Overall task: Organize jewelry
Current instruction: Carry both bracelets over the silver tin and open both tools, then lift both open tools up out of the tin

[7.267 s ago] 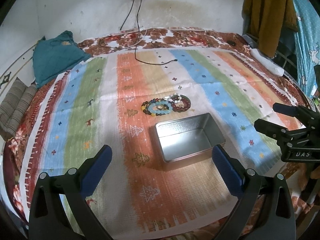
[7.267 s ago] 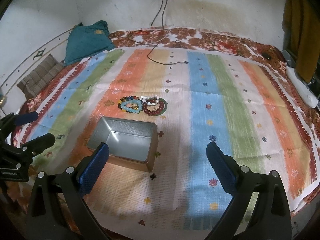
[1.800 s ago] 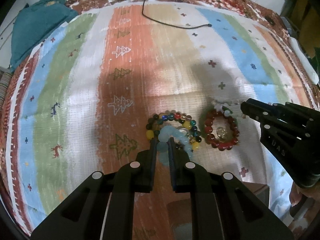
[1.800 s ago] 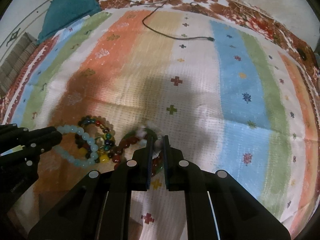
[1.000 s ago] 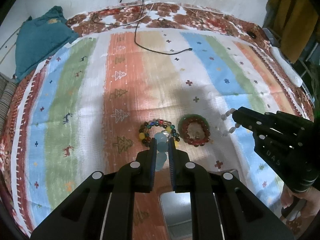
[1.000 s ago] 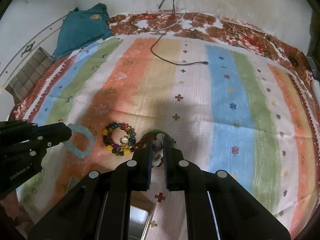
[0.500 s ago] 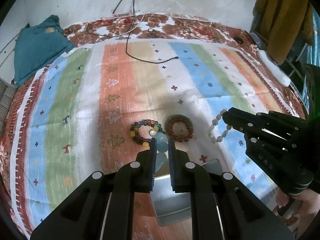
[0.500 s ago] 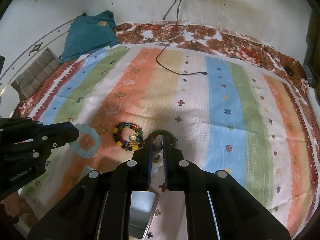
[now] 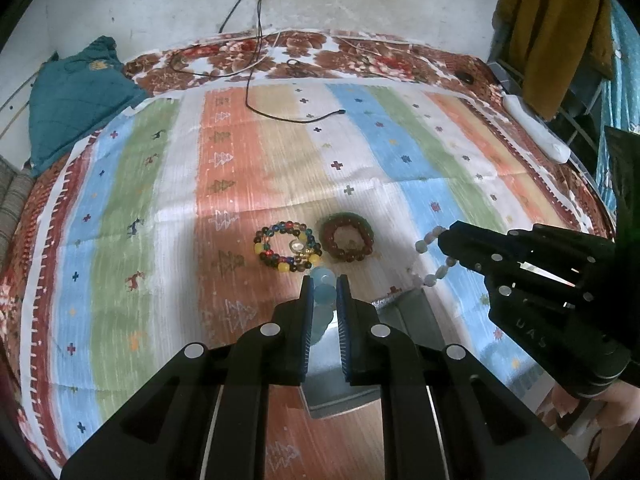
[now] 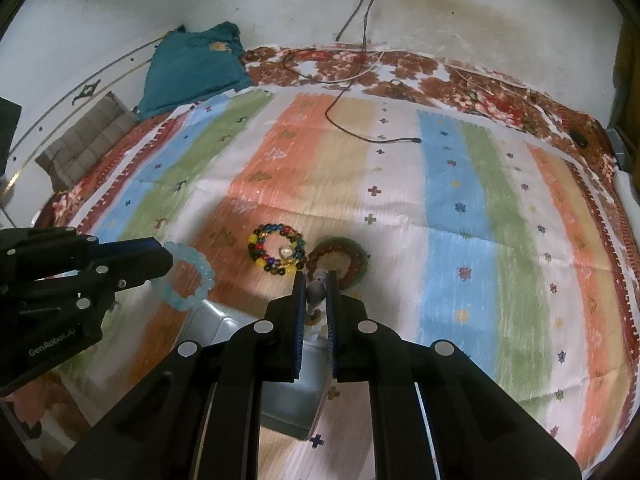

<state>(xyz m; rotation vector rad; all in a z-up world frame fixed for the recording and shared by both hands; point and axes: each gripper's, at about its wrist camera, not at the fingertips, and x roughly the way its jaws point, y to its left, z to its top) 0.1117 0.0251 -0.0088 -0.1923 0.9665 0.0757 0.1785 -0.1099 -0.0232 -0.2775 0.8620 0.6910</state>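
Left hand-held gripper (image 9: 323,294) is clenched on the pale blue bracelet (image 10: 188,280), dangling it above the metal tin (image 9: 404,312). Right hand-held gripper (image 10: 315,292) grips the white bead bracelet (image 9: 430,258), also lifted. The multicolored bracelet (image 9: 286,246) and dark red bracelet (image 9: 347,237) lie side by side on the striped bedspread (image 9: 400,152).

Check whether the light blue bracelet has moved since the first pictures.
Yes. The light blue bracelet has left the multicolored bracelet on the striped cloth; it now hangs from the left gripper, toward the metal tin.
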